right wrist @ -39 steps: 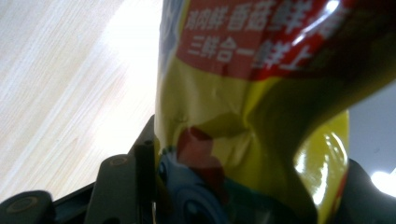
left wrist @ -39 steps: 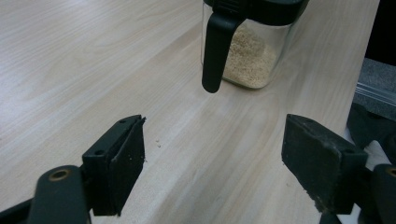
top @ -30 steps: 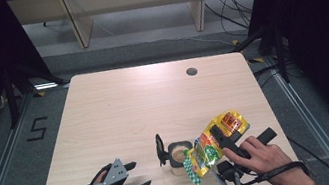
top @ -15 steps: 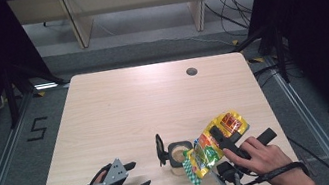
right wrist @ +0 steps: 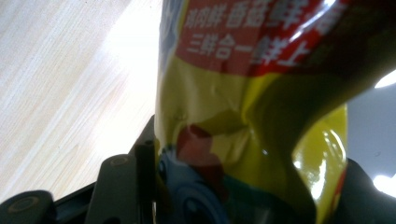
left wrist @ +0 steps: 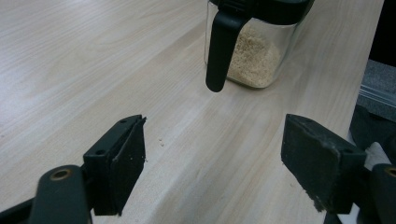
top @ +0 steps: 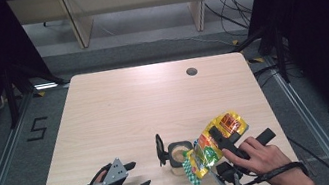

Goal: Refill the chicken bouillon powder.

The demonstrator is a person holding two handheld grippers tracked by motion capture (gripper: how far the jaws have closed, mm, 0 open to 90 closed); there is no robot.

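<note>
A yellow seasoning bag (top: 214,145) with red and green print is tilted over a small clear jar (top: 180,154), its lower corner by the jar's mouth. My right gripper (top: 221,142) is shut on the bag (right wrist: 261,116), which fills the space between its jaws. The jar (left wrist: 254,51) holds pale granules, and its black flip lid (top: 160,149) stands open on the left side. My left gripper (top: 133,176) rests open near the table's front edge, left of the jar, its pads (left wrist: 128,163) wide apart with only tabletop between them.
The light wooden table (top: 129,108) has a round cable hole (top: 192,71) at the back right. A few spilled grains (left wrist: 161,141) lie on the wood in front of the jar. Metal rails and dark floor flank the table.
</note>
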